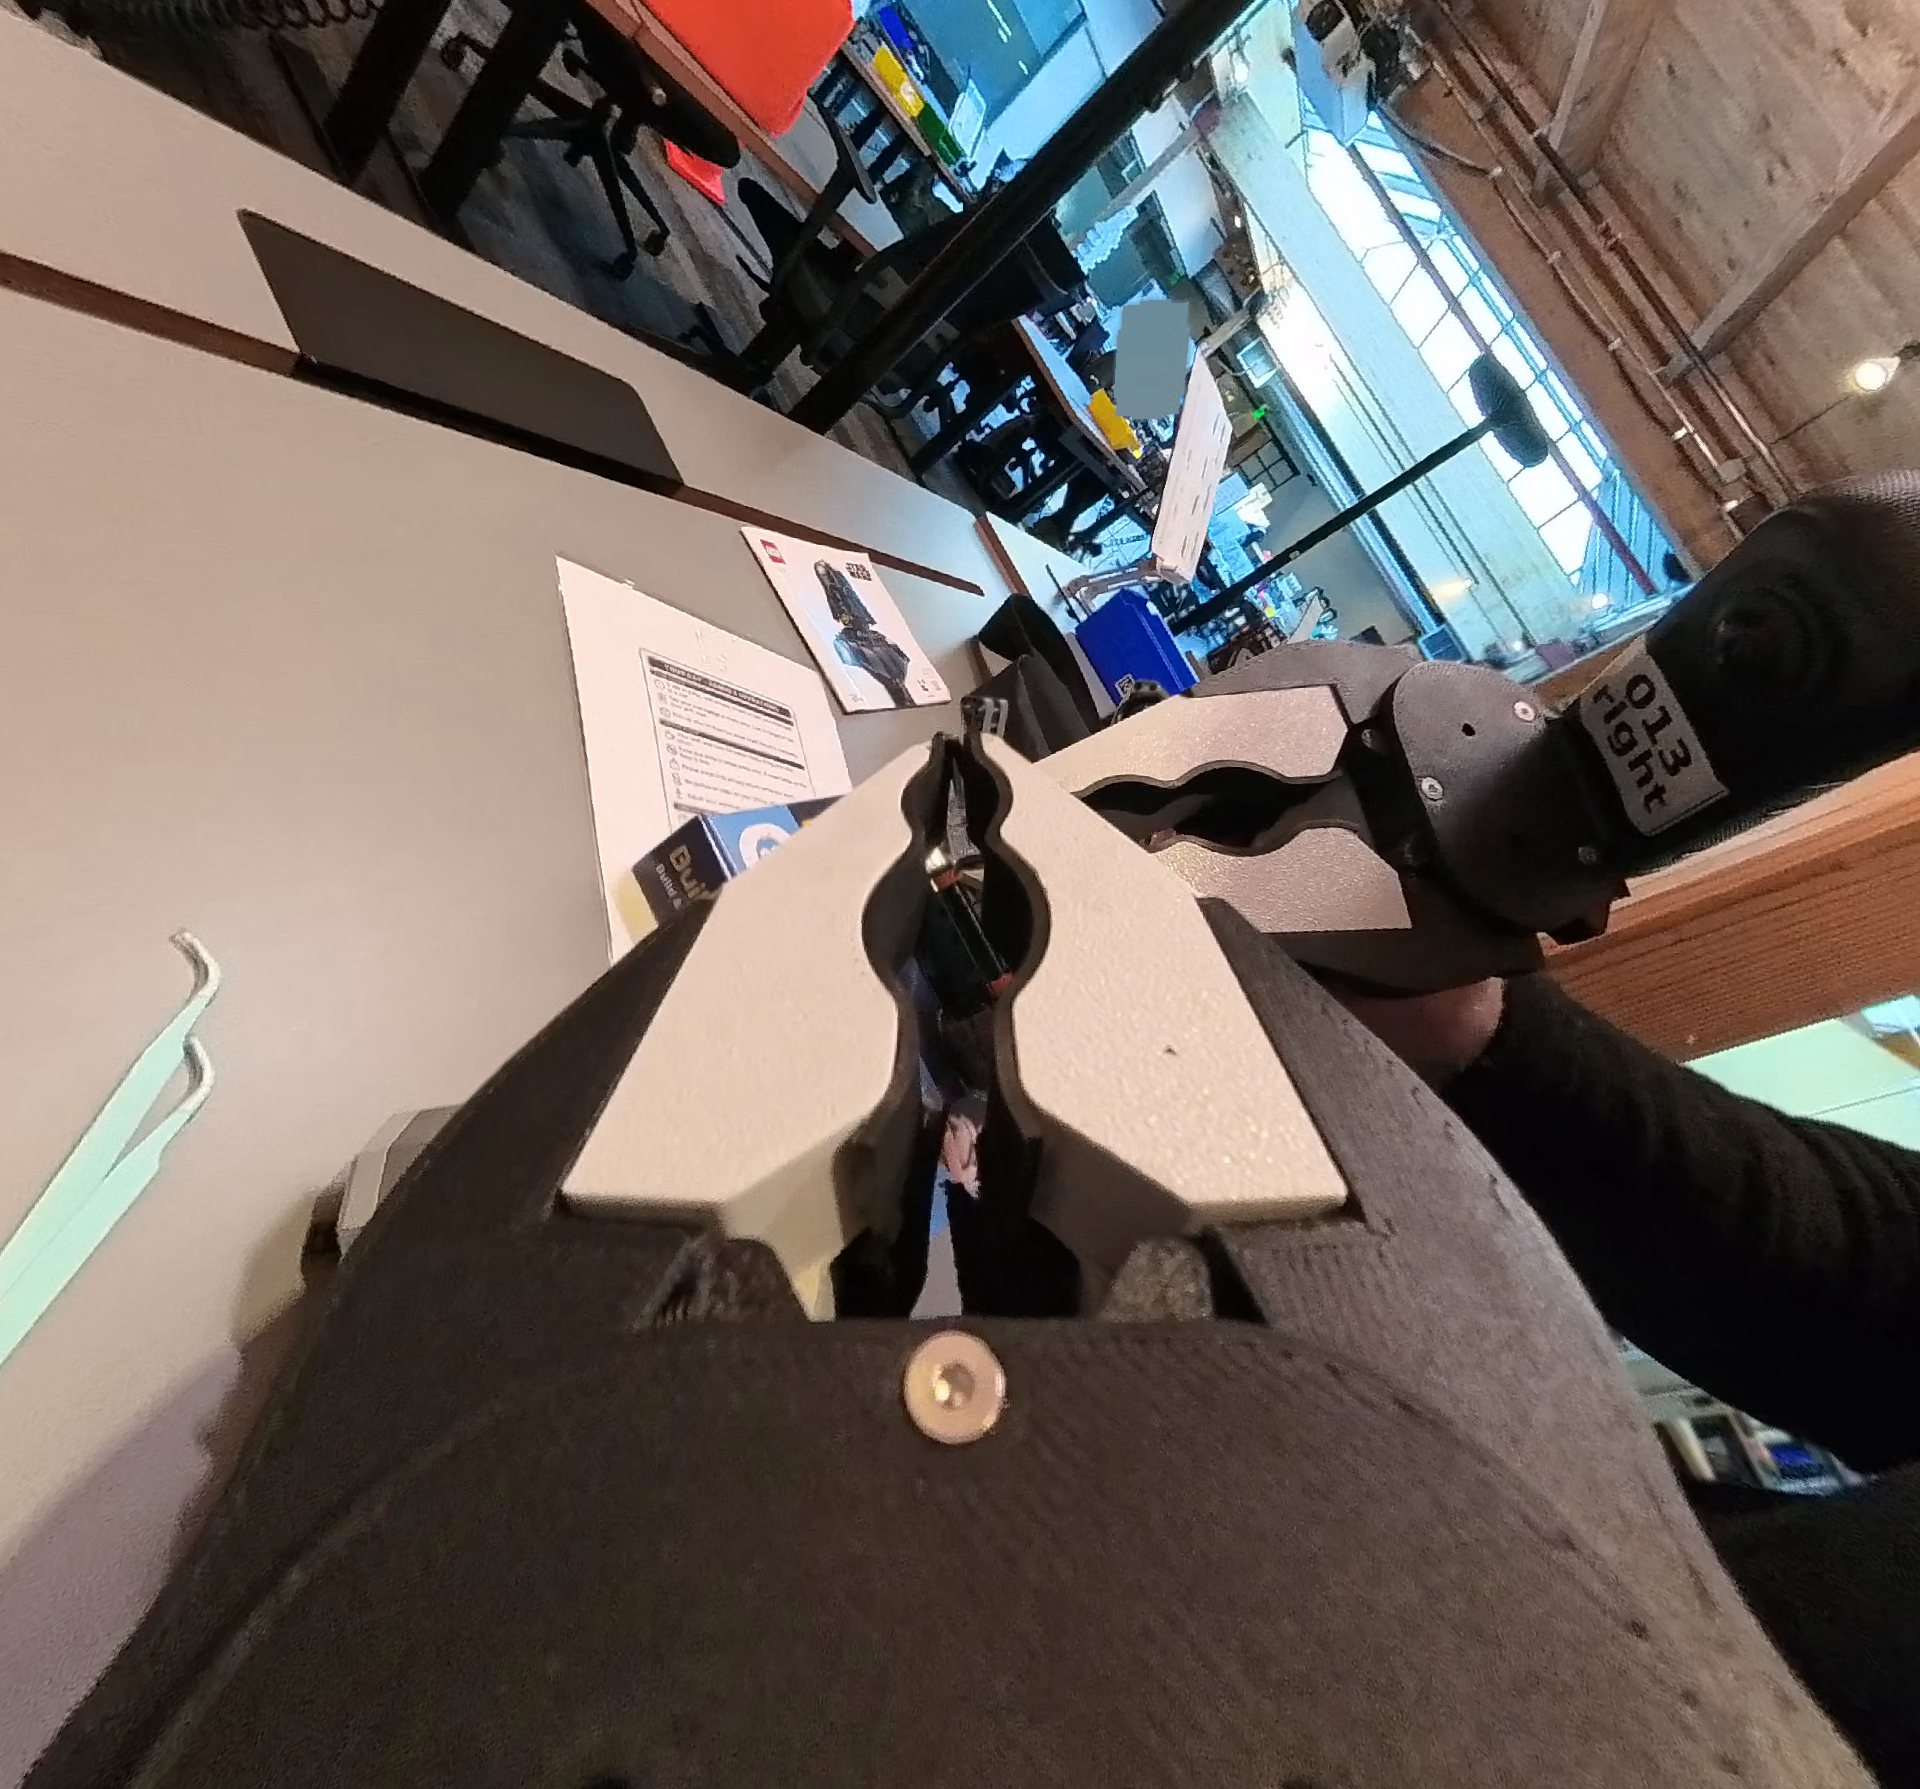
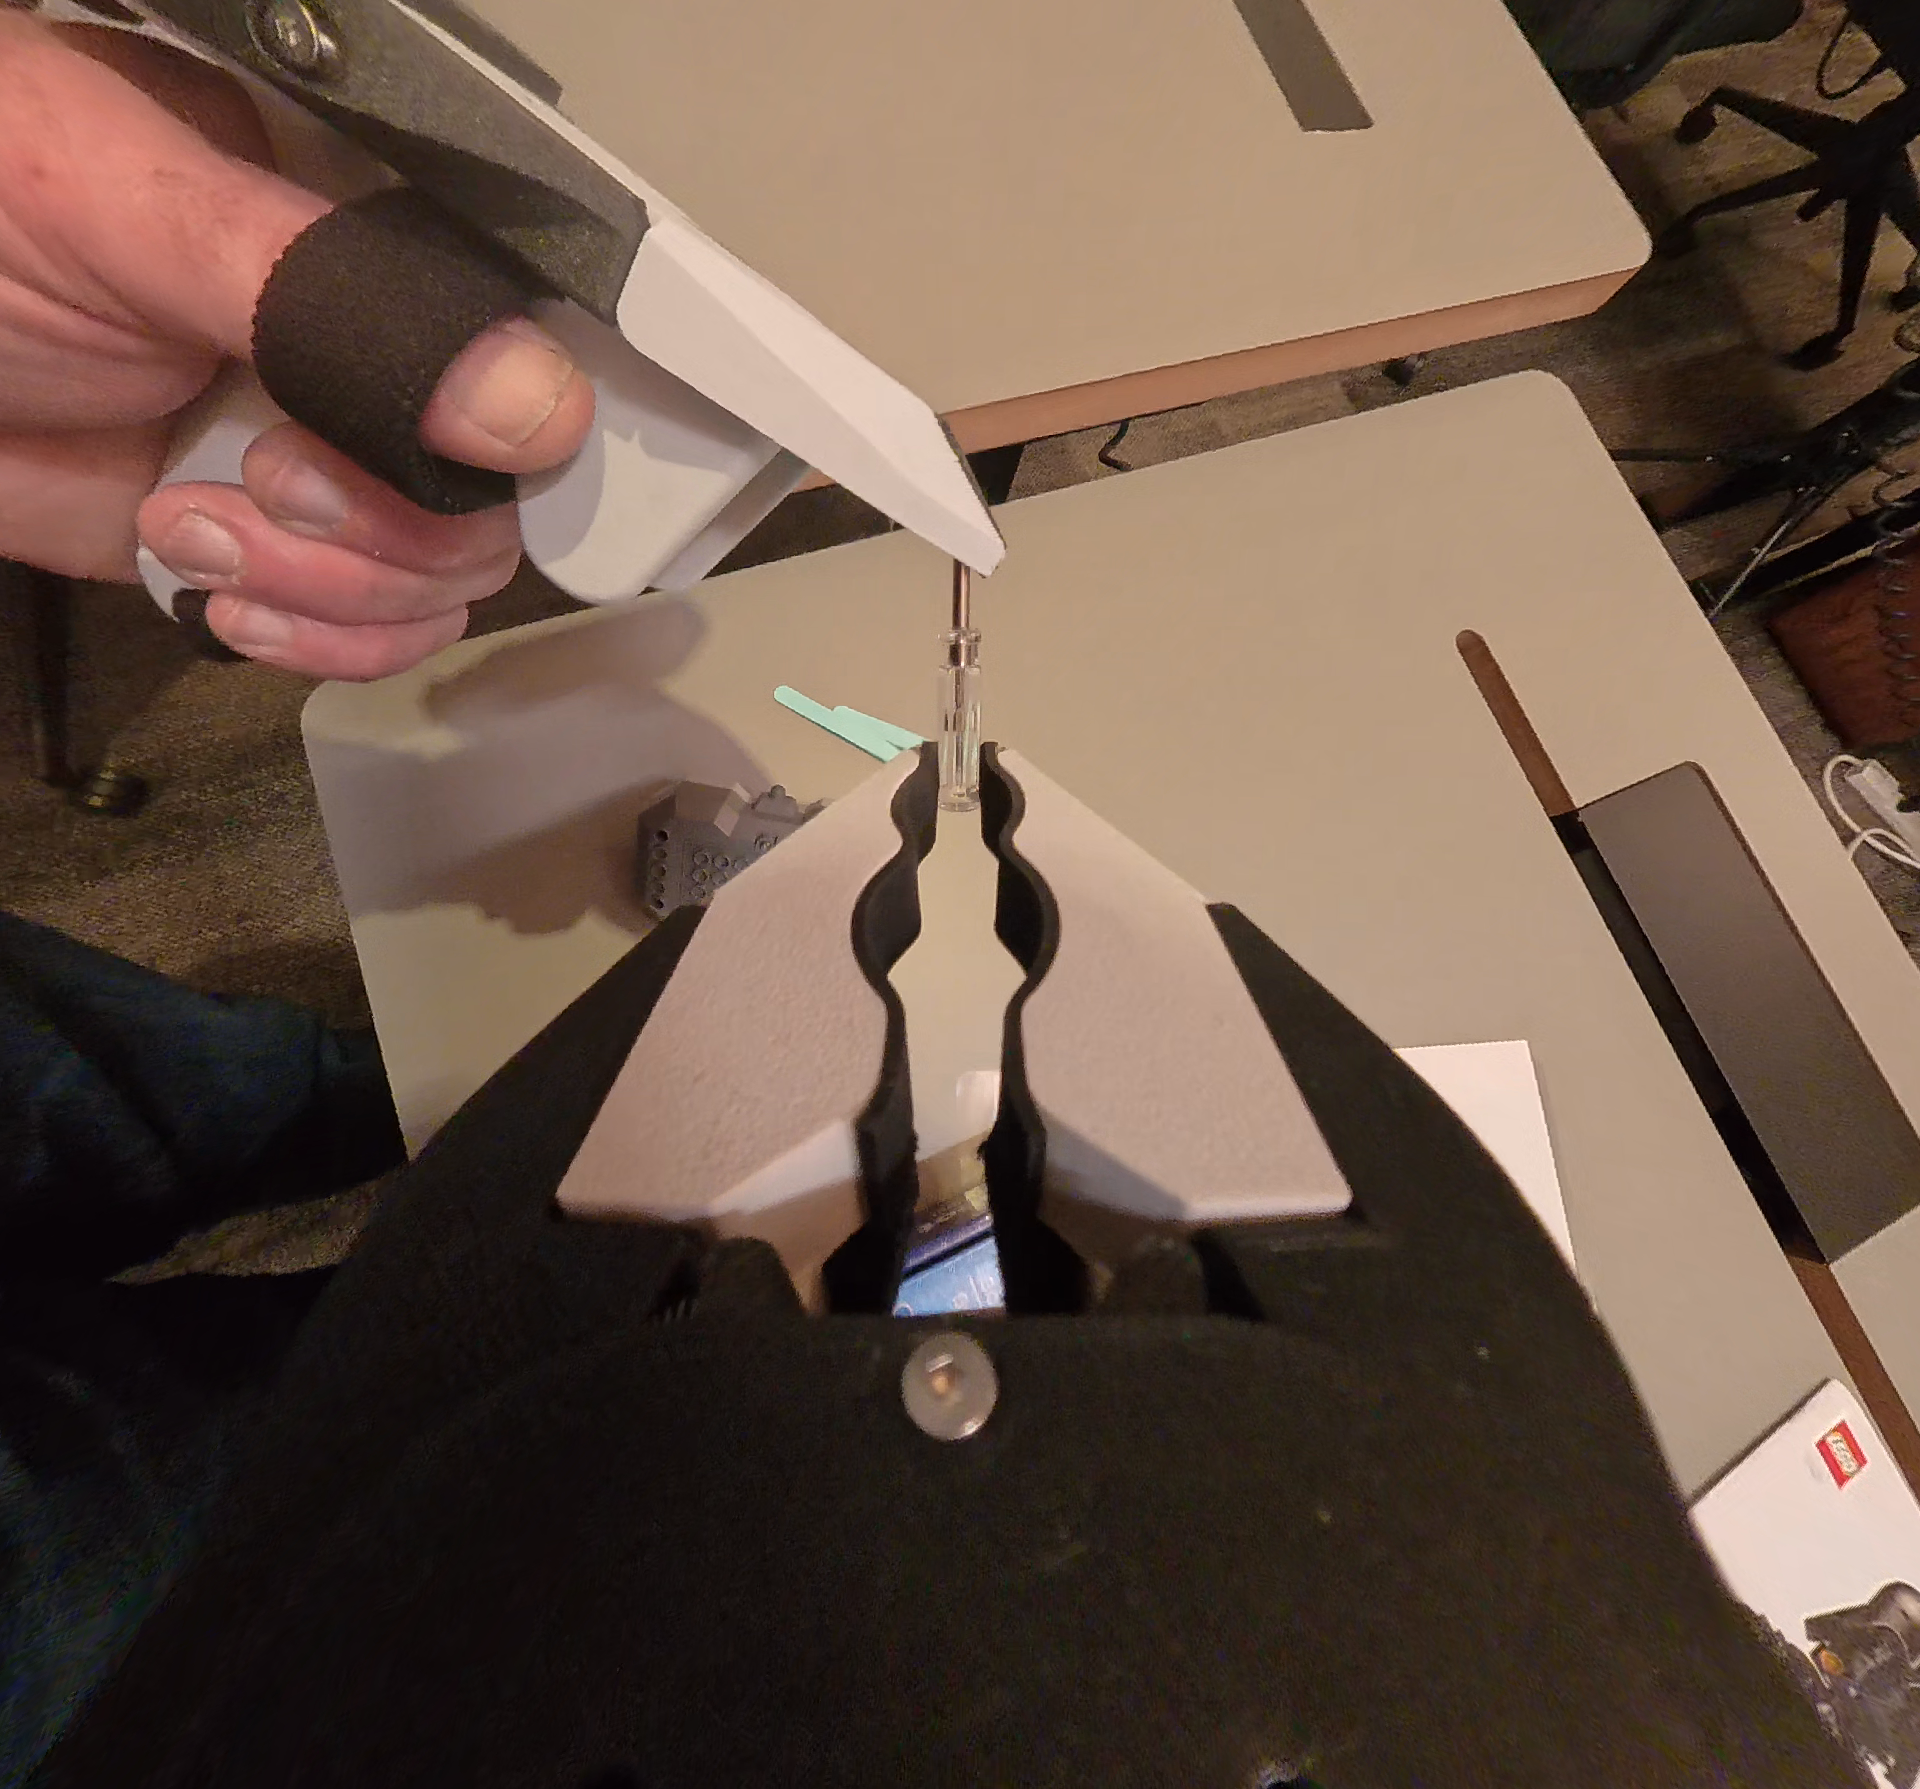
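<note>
Pinching the clear plastic rod (image 2: 957, 771) at its very tips, the nearly closed right gripper (image 2: 957, 763) is holding it pointing straight ahead, where the left gripper (image 2: 982, 560), closed on the rod's thin metal pin (image 2: 962, 596), is meeting it from above-left over the desk (image 2: 1299, 700).

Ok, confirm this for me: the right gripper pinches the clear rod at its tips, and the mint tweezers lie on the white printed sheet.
Wrong about the tweezers. The mint tweezers lie on the bare grey table, apart from the white printed sheet, as the left wrist view shows. The right gripper does pinch the clear rod at its tips.
</note>
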Demonstrator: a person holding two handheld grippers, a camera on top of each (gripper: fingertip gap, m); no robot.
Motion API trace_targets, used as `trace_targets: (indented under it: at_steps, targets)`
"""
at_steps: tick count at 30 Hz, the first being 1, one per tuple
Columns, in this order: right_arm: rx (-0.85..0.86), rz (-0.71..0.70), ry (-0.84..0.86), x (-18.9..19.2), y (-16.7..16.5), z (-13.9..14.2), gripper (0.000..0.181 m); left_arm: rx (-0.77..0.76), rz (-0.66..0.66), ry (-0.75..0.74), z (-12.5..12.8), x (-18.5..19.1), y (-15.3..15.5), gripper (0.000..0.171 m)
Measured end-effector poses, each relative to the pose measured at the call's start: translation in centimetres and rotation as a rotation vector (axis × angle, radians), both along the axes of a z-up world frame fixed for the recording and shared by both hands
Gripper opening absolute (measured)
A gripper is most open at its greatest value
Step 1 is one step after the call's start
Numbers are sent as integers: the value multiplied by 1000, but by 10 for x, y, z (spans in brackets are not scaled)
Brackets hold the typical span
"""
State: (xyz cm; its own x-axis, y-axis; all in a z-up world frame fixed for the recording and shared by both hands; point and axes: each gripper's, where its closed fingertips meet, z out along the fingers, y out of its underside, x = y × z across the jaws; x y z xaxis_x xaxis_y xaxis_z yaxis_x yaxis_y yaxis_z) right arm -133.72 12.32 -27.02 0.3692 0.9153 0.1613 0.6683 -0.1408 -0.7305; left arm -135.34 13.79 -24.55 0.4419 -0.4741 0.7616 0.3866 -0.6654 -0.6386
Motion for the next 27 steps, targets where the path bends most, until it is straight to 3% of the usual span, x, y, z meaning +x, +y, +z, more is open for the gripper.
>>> trace_targets:
  at_steps: [3,7,11,16,21,27]
  targets:
    - [28,-26,71,0,4,15,10,-62,15,-135,9,-3,5,0]
    - [21,-38,231,-1,3,42,30,-202,7,-494,27,-9,11,0]
    - [-25,-13,471,-4,-5,72,26,-227,-91,-747,54,0,5,0]
    - [6,-3,581,-4,-5,94,18,-179,-118,-861,74,4,-1,0]
    - [49,-8,546,-3,0,95,6,-163,-123,-886,77,8,-2,0]
    - [53,-5,483,1,-1,91,5,-184,-113,-882,72,11,-2,0]
